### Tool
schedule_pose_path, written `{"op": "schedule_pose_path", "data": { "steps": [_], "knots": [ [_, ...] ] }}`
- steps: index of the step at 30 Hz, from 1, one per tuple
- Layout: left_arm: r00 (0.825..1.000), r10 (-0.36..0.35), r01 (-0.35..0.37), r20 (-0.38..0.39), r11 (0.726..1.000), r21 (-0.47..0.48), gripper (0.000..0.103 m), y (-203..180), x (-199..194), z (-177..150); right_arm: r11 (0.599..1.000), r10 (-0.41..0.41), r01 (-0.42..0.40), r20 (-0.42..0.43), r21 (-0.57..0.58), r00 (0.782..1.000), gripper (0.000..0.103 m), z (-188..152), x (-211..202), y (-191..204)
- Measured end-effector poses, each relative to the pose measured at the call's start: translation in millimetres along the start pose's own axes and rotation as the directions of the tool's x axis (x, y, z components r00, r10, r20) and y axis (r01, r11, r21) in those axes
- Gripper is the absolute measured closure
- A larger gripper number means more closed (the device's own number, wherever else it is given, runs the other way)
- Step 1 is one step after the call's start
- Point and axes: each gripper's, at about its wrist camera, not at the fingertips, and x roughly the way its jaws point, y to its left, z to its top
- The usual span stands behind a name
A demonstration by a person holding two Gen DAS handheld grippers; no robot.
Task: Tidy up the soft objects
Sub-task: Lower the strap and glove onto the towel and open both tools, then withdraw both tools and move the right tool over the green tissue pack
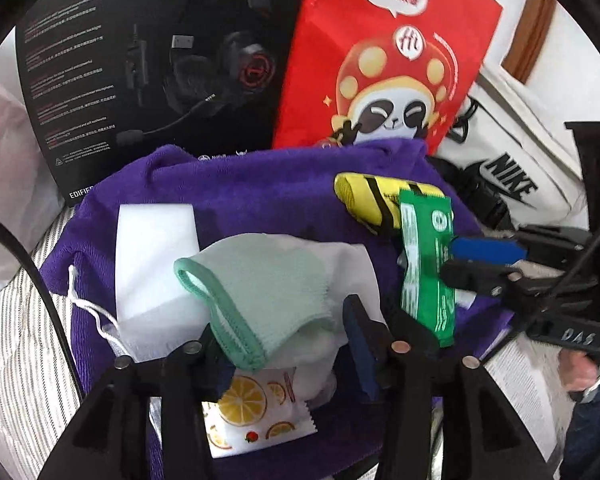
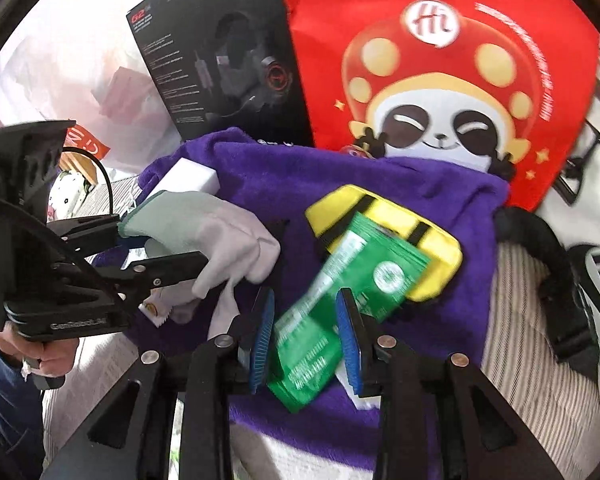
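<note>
I see a purple towel [image 1: 260, 184] spread flat, carrying a pale green cloth [image 1: 260, 280] folded over white fabric [image 1: 352, 268], 1 white foam block [image 1: 156, 240], a yellow pouch [image 1: 380, 200] and a tilted green sachet [image 1: 424, 256].

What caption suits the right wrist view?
Right gripper around a green foil packet over a purple plush towel.

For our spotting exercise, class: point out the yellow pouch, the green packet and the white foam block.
yellow pouch [image 2: 440, 264], right wrist view, its right end.
green packet [image 2: 304, 344], right wrist view, its lower half.
white foam block [image 1: 156, 240], left wrist view, its top face.
</note>
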Motion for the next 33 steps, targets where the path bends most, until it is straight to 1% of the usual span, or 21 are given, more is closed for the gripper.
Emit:
{"op": "schedule_pose_path", "data": {
  "steps": [1, 3, 5, 11, 15, 18, 21, 23, 24, 25, 26, 28, 30, 33],
  "knots": [
    [1.0, 0.004, -0.004, 0.0, 1.0, 0.002, 0.046, -1, -2, -2, 1.0, -0.002, 0.002, 0.002, 0.002, 1.0, 0.071, -2, -2, -2],
    [1.0, 0.007, -0.007, 0.006, 1.0, 0.005, 0.032, -2, -8, -5, 1.0, -0.005, 0.005, 0.007, 0.006, 1.0, 0.071, -8, -9, -5],
    [1.0, 0.013, -0.013, 0.004, 1.0, 0.013, 0.026, -4, -15, -9, 1.0, -0.007, 0.007, 0.012, 0.011, 1.0, 0.071, -13, -15, -8],
    [0.999, 0.043, -0.043, -0.007, 0.999, 0.033, 0.025, -8, -38, -24, 1.0, -0.024, 0.024, 0.025, 0.011, 0.999, 0.071, -27, -34, -5],
    [0.998, 0.055, -0.056, 0.015, 0.998, 0.039, 0.025, -10, -59, -37, 0.999, -0.034, 0.033, 0.04, 0.006, 0.999, 0.071, -42, -50, 4],
    [0.998, 0.056, -0.057, 0.041, 0.998, 0.024, 0.025, -8, -73, -48, 0.999, -0.035, 0.035, 0.043, 0.004, 0.998, 0.068, -57, -60, 11],
    [0.998, 0.04, -0.04, 0.048, 0.999, -0.006, 0.025, -5, -81, -57, 1.0, -0.019, 0.02, 0.039, -0.015, 0.999, 0.06, -76, -64, 22],
    [0.998, 0.031, -0.03, 0.057, 0.999, -0.024, 0.025, -3, -87, -66, 0.999, 0.012, -0.011, 0.041, -0.034, 0.999, 0.049, -87, -62, 31],
    [0.998, 0.024, -0.023, 0.06, 0.999, -0.03, 0.025, -2, -88, -69, 0.998, 0.035, -0.033, 0.042, -0.051, 0.998, 0.046, -93, -62, 37],
    [0.998, 0.018, -0.016, 0.06, 0.999, -0.036, 0.025, -2, -90, -73, 0.996, 0.05, -0.047, 0.04, -0.073, 0.998, 0.041, -99, -60, 44],
    [0.998, 0.016, -0.014, 0.058, 0.999, -0.043, 0.025, -2, -91, -78, 0.995, 0.053, -0.049, 0.037, -0.089, 0.998, 0.037, -102, -57, 49],
    [0.998, 0.019, -0.016, 0.052, 0.998, -0.053, 0.025, -3, -92, -86, 0.991, 0.057, -0.053, 0.029, -0.125, 0.998, 0.033, -110, -50, 60],
    [0.999, 0.019, -0.017, 0.043, 0.998, -0.063, 0.025, -2, -91, -94, 0.987, 0.041, -0.04, 0.006, -0.153, 0.999, 0.033, -116, -37, 68],
    [0.999, -0.008, 0.011, 0.037, 0.997, -0.081, 0.025, -4, -89, -105, 0.985, 0.014, -0.019, -0.031, -0.169, 0.999, 0.033, -120, -18, 71]
  ]
}}
